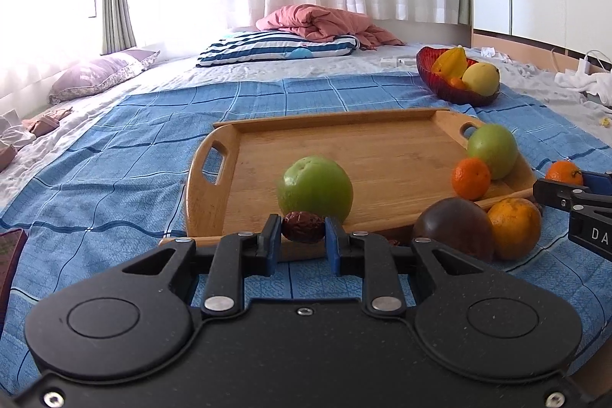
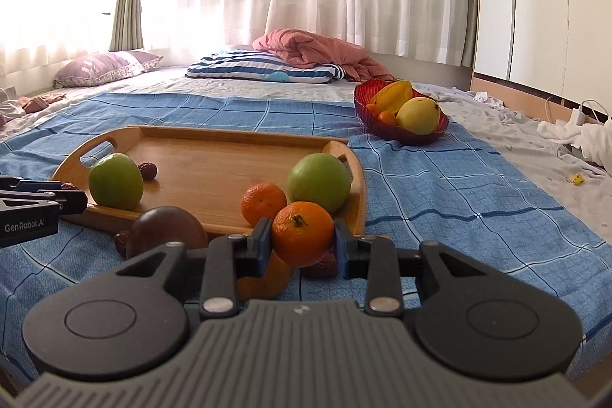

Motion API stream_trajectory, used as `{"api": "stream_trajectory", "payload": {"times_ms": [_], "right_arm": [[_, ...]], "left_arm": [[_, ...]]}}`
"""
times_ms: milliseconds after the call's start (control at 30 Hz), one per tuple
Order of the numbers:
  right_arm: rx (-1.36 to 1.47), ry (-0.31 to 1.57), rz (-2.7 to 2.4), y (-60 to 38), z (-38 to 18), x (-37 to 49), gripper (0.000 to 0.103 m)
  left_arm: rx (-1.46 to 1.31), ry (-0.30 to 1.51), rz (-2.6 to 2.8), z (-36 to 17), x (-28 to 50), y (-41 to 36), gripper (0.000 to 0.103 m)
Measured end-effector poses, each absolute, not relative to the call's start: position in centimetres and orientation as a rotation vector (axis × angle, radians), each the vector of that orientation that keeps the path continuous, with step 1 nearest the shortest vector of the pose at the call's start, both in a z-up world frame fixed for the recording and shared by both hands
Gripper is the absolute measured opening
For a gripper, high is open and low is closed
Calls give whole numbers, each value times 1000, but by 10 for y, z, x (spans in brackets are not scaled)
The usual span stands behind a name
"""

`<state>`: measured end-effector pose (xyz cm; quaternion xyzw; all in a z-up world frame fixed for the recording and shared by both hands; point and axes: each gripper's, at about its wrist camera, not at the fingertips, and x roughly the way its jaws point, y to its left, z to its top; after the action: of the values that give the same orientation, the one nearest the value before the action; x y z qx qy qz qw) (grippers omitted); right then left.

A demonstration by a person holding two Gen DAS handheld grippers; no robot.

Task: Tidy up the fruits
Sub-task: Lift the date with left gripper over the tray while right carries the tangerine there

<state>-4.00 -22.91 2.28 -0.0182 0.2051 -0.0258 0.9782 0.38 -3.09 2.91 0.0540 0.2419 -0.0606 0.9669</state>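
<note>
While both grippers are loaded, treat each grip as marginal. The left gripper [image 1: 303, 234] is clenched on a small wrinkled red date [image 1: 303, 226], held at its two ends just in front of the near rim of the wooden tray [image 1: 382, 148]. The right gripper [image 2: 302, 236] is clenched on a mandarin [image 2: 302, 233], its pads bearing on the sides of the fruit, above the blue checked blanket [image 2: 459, 186] near the tray's right end. A green apple [image 1: 314, 187] sits on the tray directly beyond the date. A red bowl [image 2: 399, 134] of fruit stands well apart, farther back.

Risks, as judged:
- The date may twist out; contact is narrow.
- The round mandarin may roll free if tilted.
- A low pass could nudge the apple.
</note>
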Motion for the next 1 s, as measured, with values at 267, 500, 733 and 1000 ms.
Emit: {"api": "stream_trajectory", "payload": {"times_ms": [267, 500, 733, 1000], "right_arm": [[7, 377, -46, -228, 36, -29, 38], [59, 368, -19, -231, 47, -12, 38], [86, 391, 15, -229, 50, 13, 38], [87, 431, 70, -215, 47, 39, 38]], "left_arm": [[86, 463, -107, 44, 17, -18, 23], [48, 460, -86, 57, 42, 1, 23], [12, 472, -69, 66, 71, 21, 23], [-32, 520, -85, 59, 98, 30, 23]]}}
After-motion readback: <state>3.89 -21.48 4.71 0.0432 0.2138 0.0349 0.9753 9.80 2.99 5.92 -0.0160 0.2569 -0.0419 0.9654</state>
